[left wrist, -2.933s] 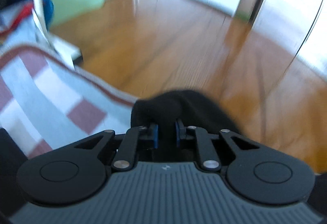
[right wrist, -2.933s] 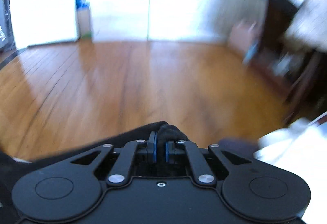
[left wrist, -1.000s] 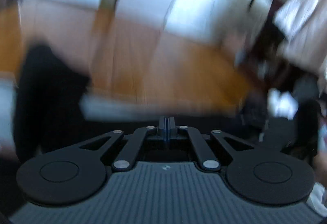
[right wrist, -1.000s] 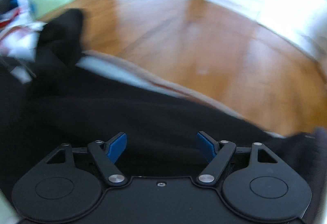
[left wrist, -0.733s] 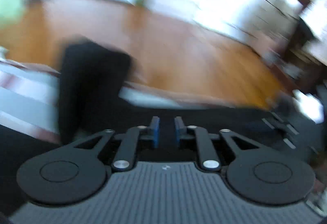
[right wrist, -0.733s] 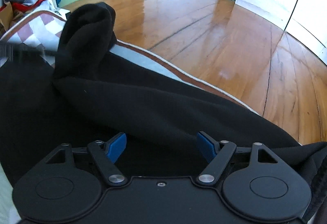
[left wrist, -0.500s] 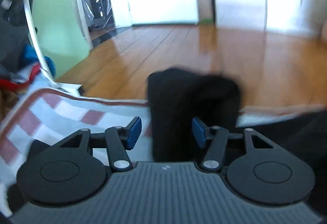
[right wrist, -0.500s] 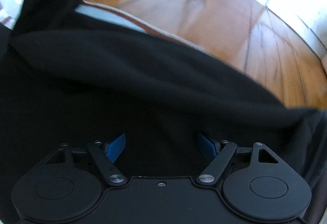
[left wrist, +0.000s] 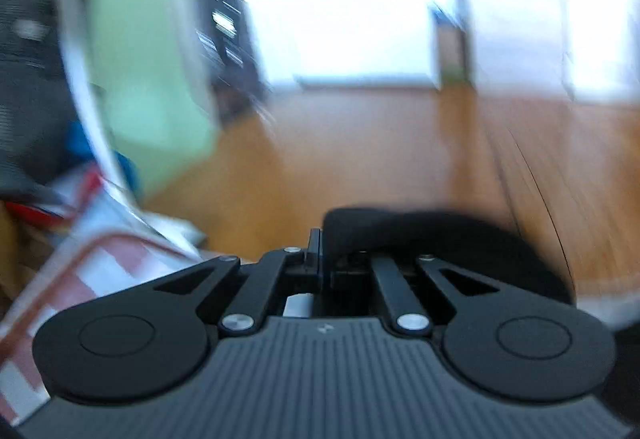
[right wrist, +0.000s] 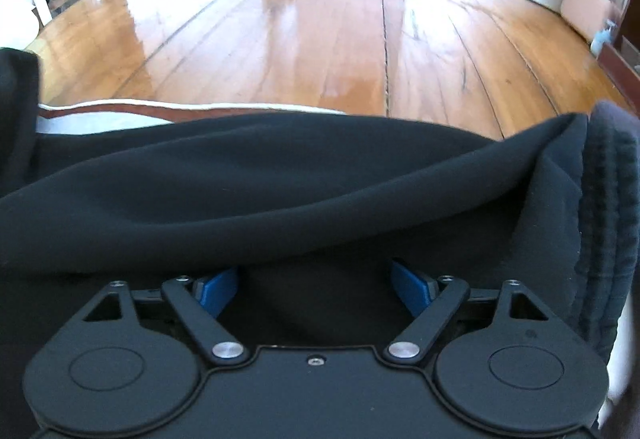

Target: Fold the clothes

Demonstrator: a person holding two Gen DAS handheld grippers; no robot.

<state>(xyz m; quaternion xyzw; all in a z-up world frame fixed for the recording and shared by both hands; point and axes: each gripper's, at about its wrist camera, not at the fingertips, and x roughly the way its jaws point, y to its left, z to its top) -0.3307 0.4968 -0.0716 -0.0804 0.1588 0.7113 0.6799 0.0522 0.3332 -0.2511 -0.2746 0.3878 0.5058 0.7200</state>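
Note:
A black garment (right wrist: 280, 175) lies spread in thick folds across the right wrist view, its ribbed hem (right wrist: 604, 223) at the right edge. My right gripper (right wrist: 314, 287) points down just over it. Its jaws are opening wide, the blue pads (right wrist: 218, 287) rest apart on the cloth, and nothing is pinched. In the blurred left wrist view my left gripper (left wrist: 320, 251) is shut. A bunched end of the black garment (left wrist: 440, 239) comes out of the jaws and drapes over the right finger, hiding it.
A red, white and blue checked blanket (left wrist: 96, 271) lies under the garment, its edge (right wrist: 112, 115) showing past the fold. Beyond it is a wooden floor (right wrist: 320, 31). A green panel (left wrist: 156, 87) and piled clutter stand at the left. A pink box (right wrist: 584, 5) sits far right.
My left gripper has shut on the black cloth end that stood between its open fingers, and it has swung and lifted. The right gripper has sunk closer to the garment, with its jaws a little wider.

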